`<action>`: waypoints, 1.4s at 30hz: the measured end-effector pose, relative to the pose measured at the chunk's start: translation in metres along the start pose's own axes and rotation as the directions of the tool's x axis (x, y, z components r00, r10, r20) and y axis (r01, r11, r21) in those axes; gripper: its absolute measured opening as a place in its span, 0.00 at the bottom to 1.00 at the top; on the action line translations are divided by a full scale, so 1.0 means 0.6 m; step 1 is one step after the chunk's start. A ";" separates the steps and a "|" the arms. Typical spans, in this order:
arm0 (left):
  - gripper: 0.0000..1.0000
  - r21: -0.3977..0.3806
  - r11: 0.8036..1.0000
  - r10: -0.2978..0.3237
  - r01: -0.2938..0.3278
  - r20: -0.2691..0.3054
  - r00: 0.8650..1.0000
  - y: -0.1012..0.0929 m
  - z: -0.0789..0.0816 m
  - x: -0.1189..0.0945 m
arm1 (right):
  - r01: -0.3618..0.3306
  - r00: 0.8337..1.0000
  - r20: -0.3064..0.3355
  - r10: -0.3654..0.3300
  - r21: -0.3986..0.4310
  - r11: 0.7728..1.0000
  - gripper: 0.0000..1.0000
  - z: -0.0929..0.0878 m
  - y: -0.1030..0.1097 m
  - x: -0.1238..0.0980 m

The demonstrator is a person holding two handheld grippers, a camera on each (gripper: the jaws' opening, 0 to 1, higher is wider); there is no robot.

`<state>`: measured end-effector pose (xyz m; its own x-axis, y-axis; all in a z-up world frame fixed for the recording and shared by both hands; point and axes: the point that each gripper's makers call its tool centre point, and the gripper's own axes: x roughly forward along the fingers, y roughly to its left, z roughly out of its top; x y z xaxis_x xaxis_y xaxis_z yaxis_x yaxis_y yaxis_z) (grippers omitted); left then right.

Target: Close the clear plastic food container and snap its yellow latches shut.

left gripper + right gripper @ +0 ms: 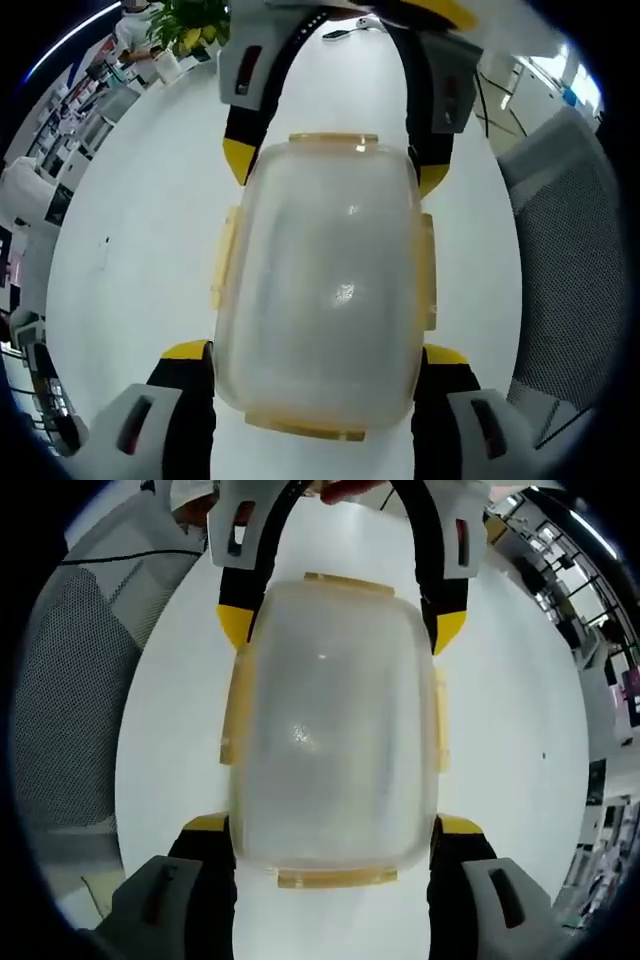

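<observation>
Left gripper view: container (325,290) between both grippers | left gripper (315,385) fingers wide; right gripper (335,855) fingers wide

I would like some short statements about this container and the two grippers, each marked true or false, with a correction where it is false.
1. The lid sits on the clear container. True.
2. The container stands on a black table. False: the table is white.
3. The latches are yellow. True: one latch lies at the near end in the right gripper view.
4. The left gripper is far off to one side of the container. False: its jaws stand on either side of the container's near end.
5. The right gripper also has a jaw on each side of the container. True.
6. A red cup stands beside the container. False: no cup is seen on the table.
</observation>
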<state>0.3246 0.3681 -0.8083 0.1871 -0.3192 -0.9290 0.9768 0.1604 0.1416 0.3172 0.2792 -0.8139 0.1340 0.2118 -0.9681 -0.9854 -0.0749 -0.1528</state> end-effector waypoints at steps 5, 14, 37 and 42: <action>0.79 0.017 1.000 -0.010 0.009 0.015 1.000 0.013 -0.004 0.001 | 0.003 1.000 -0.003 -0.003 0.019 1.000 0.77 0.003 -0.009 0.002; 0.80 0.051 0.998 -0.030 0.029 0.020 0.999 0.041 -0.003 0.006 | 0.009 1.000 -0.015 -0.008 0.061 0.998 0.77 0.006 -0.032 0.006; 0.80 0.049 0.998 -0.032 0.030 0.041 0.999 0.116 0.003 0.017 | 0.000 1.000 -0.009 0.001 0.086 0.996 0.79 0.001 -0.107 0.018; 0.81 0.054 0.998 -0.032 0.030 0.040 0.999 0.127 0.005 0.019 | -0.015 1.000 -0.016 0.017 0.099 0.995 0.79 -0.002 -0.118 0.021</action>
<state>0.4015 0.3736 -0.8073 0.1598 -0.3611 -0.9187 0.9861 0.1004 0.1321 0.3887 0.2859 -0.8155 0.1189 0.1946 -0.9736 -0.9929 0.0184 -0.1176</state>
